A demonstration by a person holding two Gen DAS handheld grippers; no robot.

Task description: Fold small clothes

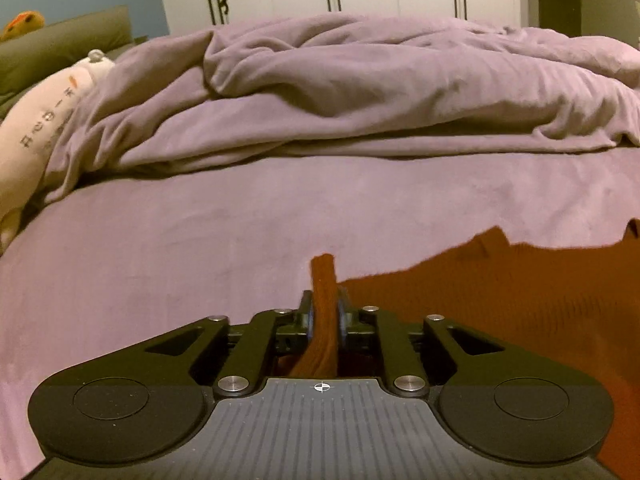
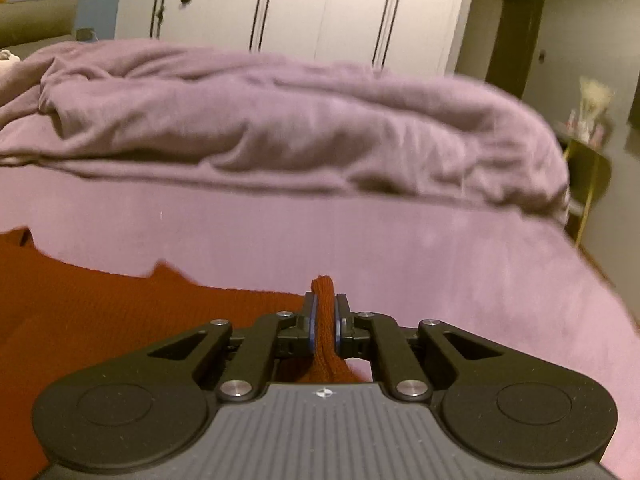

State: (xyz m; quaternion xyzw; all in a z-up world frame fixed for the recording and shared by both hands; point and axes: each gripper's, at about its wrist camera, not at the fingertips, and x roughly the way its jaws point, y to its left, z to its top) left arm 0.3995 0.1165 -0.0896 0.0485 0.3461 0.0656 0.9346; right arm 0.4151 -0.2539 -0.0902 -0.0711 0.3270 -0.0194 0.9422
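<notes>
On the purple bed sheet [image 1: 200, 240], the rust knit garment [image 1: 520, 300] is lying toward five o'clock, the left gripper [image 1: 325, 312] and right gripper [image 2: 325, 312] each pinching a bunched edge (thin bites); either could be slipping free, collapsing the fold.

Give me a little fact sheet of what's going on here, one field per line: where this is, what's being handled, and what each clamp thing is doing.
place: bed with a purple sheet
item handled: rust-red knitted garment, spread on the sheet between the two grippers
left gripper: shut on a bunched edge of the garment
right gripper: shut on another bunched edge of it
behind: rumpled purple blanket
left edge: pale plush toy with printed characters
far back: white wardrobe doors
</notes>
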